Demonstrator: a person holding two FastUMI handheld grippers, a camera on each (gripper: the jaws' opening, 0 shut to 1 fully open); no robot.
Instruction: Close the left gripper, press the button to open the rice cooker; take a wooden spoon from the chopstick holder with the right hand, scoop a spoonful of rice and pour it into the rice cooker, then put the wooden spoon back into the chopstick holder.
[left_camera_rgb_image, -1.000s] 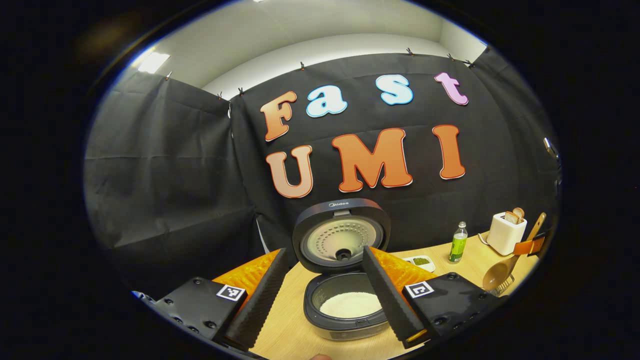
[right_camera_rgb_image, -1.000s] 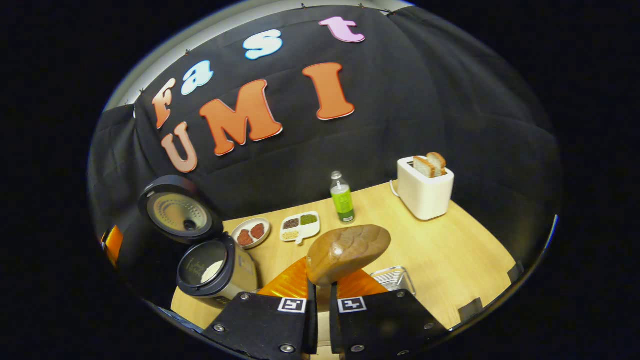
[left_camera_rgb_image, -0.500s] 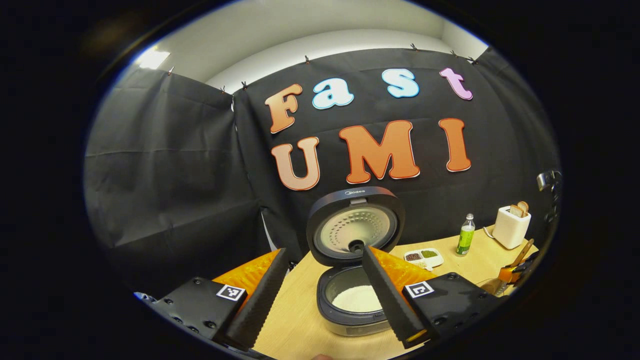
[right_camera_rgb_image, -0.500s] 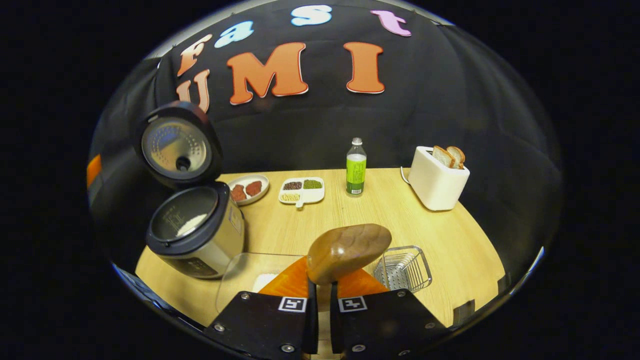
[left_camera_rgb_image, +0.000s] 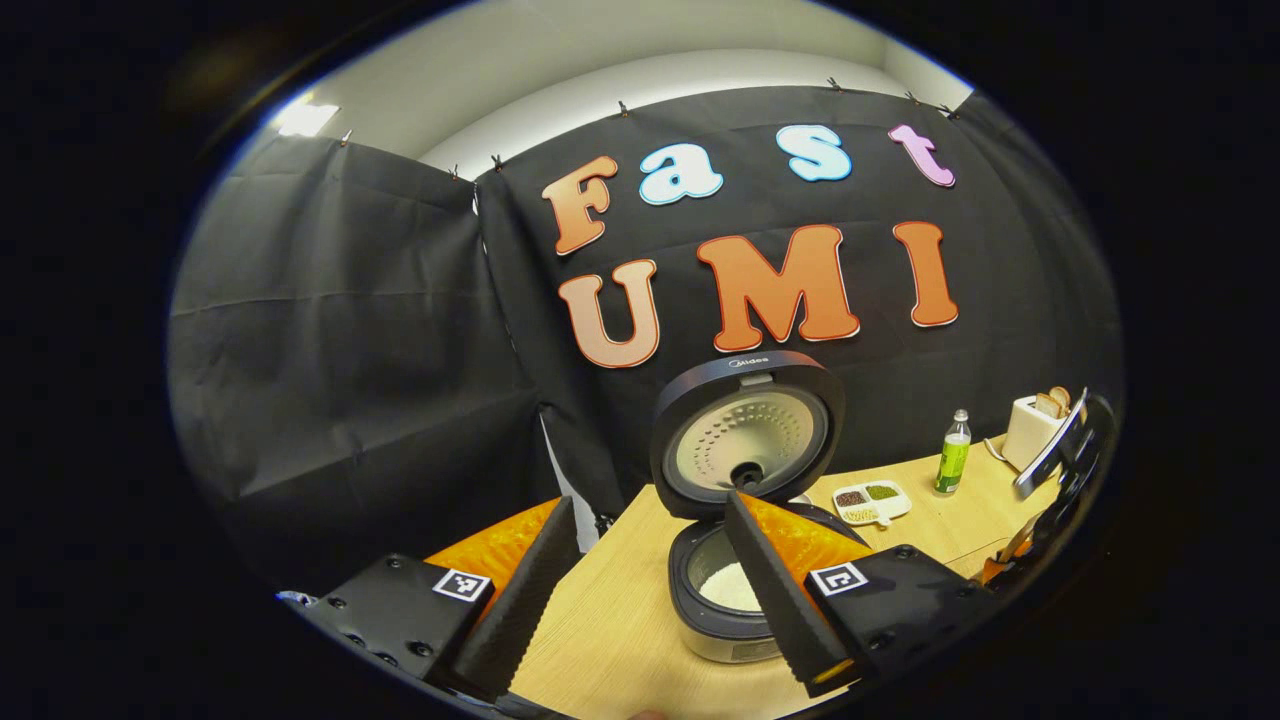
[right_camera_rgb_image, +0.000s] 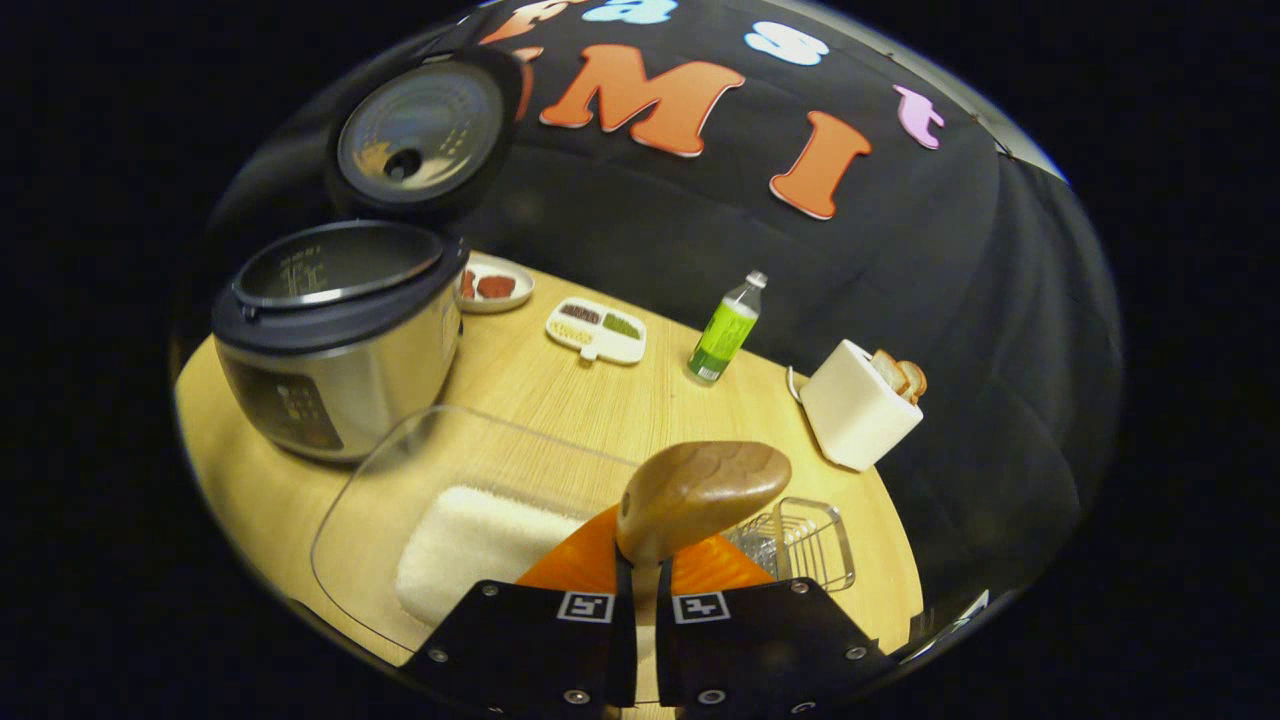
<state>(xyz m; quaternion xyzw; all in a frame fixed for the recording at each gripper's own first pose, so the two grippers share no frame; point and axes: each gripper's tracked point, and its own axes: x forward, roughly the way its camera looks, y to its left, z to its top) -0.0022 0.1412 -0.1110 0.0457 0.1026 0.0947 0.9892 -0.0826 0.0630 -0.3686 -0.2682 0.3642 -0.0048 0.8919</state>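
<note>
The rice cooker (left_camera_rgb_image: 735, 610) (right_camera_rgb_image: 335, 335) stands open on the wooden table (right_camera_rgb_image: 600, 400), its lid (left_camera_rgb_image: 748, 435) upright and white rice in the pot. My left gripper (left_camera_rgb_image: 648, 503) is open and holds nothing; it hovers in front of the cooker, a little to its left. My right gripper (right_camera_rgb_image: 640, 562) is shut on the handle of the wooden spoon (right_camera_rgb_image: 702, 487), whose bowl sticks out ahead of the fingers. Just left of and below the spoon lies a clear container (right_camera_rgb_image: 400, 480) holding a heap of rice (right_camera_rgb_image: 470, 535). The wire chopstick holder (right_camera_rgb_image: 805, 540) sits right of the spoon.
Behind the cooker are a plate of reddish food (right_camera_rgb_image: 495, 285) and a white divided dish (right_camera_rgb_image: 595, 330). A green bottle (right_camera_rgb_image: 722, 335) and a white toaster (right_camera_rgb_image: 855, 405) with bread stand farther right. The right gripper (left_camera_rgb_image: 1060, 470) shows at the left gripper view's right edge.
My right gripper has swung down and left with the spoon, so the rice container and cooker now loom close. The left gripper has drifted left; the cooker sits farther right in its view.
</note>
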